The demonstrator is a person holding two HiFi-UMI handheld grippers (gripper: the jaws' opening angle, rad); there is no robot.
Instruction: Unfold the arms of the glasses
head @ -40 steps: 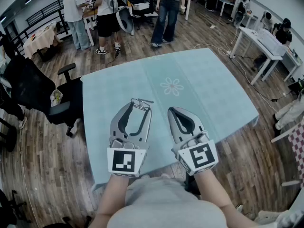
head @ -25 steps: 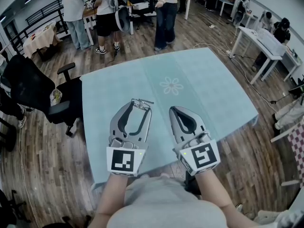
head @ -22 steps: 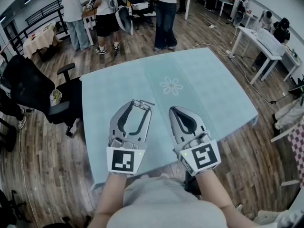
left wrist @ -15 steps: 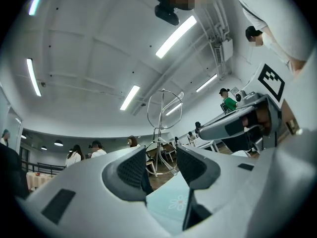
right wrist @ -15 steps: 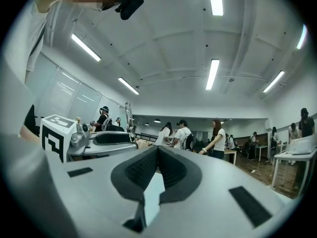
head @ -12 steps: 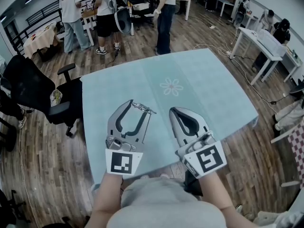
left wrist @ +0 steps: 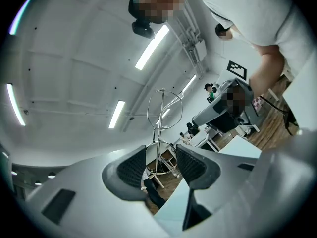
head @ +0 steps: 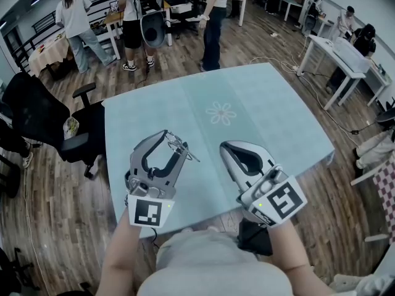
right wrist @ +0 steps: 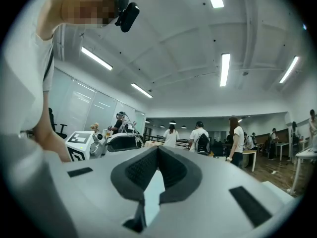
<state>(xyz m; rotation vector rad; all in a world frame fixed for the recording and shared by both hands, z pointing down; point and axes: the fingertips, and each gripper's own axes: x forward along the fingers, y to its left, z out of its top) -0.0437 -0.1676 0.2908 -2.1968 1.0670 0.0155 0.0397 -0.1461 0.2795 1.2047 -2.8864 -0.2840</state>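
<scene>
The glasses [head: 183, 149] are thin wire-framed ones, held above the light blue table [head: 271, 119] by my left gripper [head: 170, 139], which is shut on them. In the left gripper view the wire rims [left wrist: 164, 107] rise past the tips, and the frame runs down between the two ribbed pads [left wrist: 132, 166] of the left gripper [left wrist: 161, 158]. Whether the arms are folded I cannot tell. My right gripper [head: 226, 147] hovers beside it to the right, shut with nothing in it. In the right gripper view its pads [right wrist: 142, 168] meet at the tip of the right gripper [right wrist: 157, 155].
A flower pattern [head: 222, 113] marks the middle of the tablecloth. A black office chair [head: 46, 119] stands at the table's left edge. White tables [head: 339, 48] and cables are at the right. Several people [head: 133, 17] stand beyond the far edge.
My left gripper has rolled and drifted a little left, tilting the glasses with it. The right gripper has turned slightly, its marker cube swinging right. People in the background have walked about.
</scene>
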